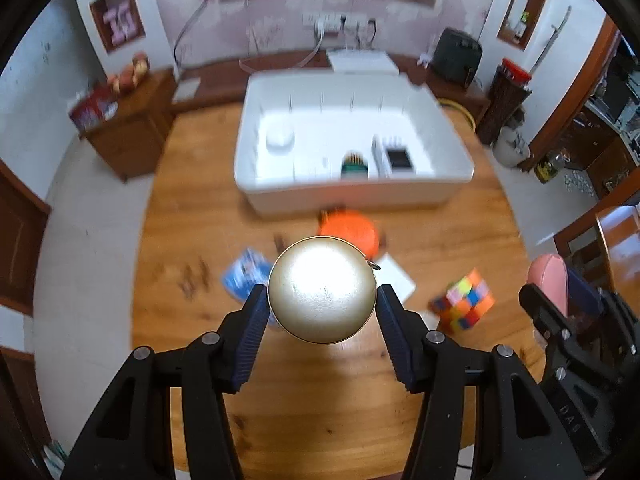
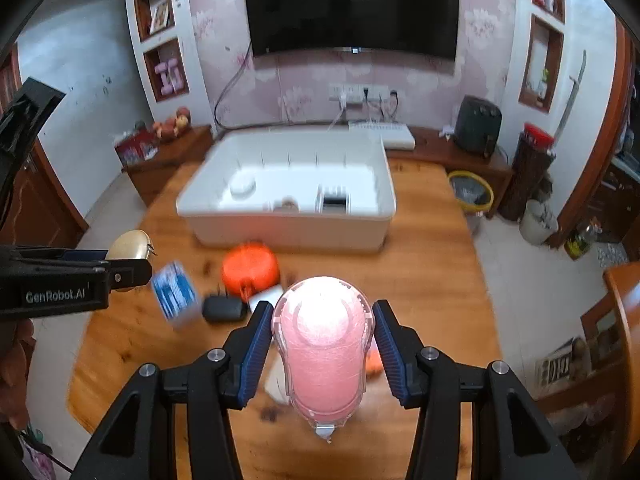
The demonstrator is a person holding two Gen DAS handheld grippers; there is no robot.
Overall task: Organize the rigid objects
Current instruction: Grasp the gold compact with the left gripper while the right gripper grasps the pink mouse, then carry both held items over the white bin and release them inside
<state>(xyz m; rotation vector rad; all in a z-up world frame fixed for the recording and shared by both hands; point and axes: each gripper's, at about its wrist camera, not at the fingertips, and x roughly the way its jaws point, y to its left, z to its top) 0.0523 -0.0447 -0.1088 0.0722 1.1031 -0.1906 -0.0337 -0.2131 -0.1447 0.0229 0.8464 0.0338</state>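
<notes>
My left gripper (image 1: 322,300) is shut on a round gold metal case (image 1: 322,290) and holds it above the wooden table (image 1: 320,392). It also shows at the left of the right wrist view (image 2: 130,245). My right gripper (image 2: 323,320) is shut on a pink object in a clear shell (image 2: 323,344), also held above the table; it shows at the right edge of the left wrist view (image 1: 549,280). A white divided bin (image 1: 352,148) stands at the far side and holds a white round item (image 1: 280,138), a green can (image 1: 354,162) and a black-and-white box (image 1: 398,158).
On the table lie an orange round object (image 1: 354,232), a blue packet (image 1: 246,272), a white card (image 1: 394,280), a colour cube (image 1: 466,300) and a black pouch (image 2: 224,309). Wooden cabinets, a TV and a yellow bin (image 2: 470,194) stand behind.
</notes>
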